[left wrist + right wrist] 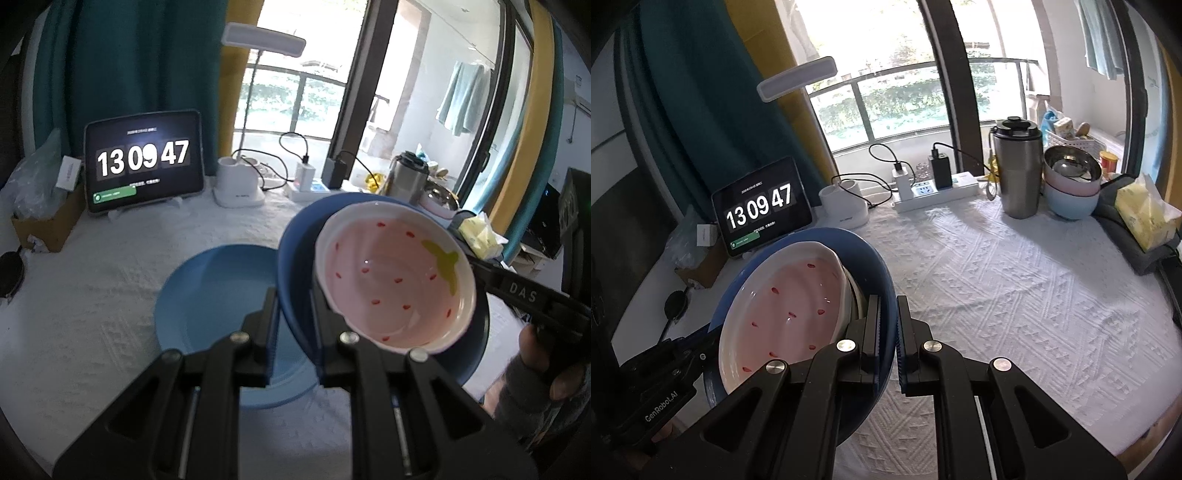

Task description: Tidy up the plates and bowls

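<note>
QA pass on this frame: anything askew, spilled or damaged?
No spill or damage visible. One oddity: the dark blue plate is held off the table, steeply tilted, left gripper and right gripper each clamped on its rim, with the pink strawberry bowl sitting loose in it.

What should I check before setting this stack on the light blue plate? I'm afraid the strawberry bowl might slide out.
1. Left gripper clamped on the dark blue plate rim: ok.
2. Right gripper clamped on the opposite rim: ok.
3. Strawberry bowl seated inside the dark blue plate: ok.
4. Stack level: not ok, it looks tilted.
5. Light blue plate bare, nothing on it: ok.
6. Stack centred over that plate: cannot tell.
</note>
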`<state>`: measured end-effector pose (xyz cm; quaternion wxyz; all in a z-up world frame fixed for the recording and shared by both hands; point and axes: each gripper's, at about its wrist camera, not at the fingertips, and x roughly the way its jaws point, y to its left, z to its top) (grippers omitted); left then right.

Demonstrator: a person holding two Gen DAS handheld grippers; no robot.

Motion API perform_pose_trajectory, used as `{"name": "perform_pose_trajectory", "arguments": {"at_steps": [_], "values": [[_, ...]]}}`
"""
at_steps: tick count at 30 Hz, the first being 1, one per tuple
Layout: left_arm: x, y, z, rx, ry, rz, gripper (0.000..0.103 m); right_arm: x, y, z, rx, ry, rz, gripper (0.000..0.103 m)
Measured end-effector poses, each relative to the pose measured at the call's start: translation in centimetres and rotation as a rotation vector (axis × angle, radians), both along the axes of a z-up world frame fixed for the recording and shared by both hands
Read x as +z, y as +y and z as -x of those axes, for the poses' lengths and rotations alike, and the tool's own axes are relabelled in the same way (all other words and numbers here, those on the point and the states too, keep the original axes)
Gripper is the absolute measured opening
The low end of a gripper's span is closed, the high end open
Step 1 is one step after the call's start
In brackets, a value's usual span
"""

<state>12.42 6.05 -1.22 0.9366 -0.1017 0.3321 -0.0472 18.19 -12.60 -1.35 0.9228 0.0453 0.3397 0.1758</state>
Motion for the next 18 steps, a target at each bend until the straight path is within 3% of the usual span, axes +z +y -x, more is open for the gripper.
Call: {"name": "perform_pose_trajectory", "arguments": {"at_steps": [18], "values": [[-0.6,3.9,0.4,0.055,0.003,0.01,0.015,-0.5,4.3,-1.0,0.057,0.013,0.023,0.01]]}}
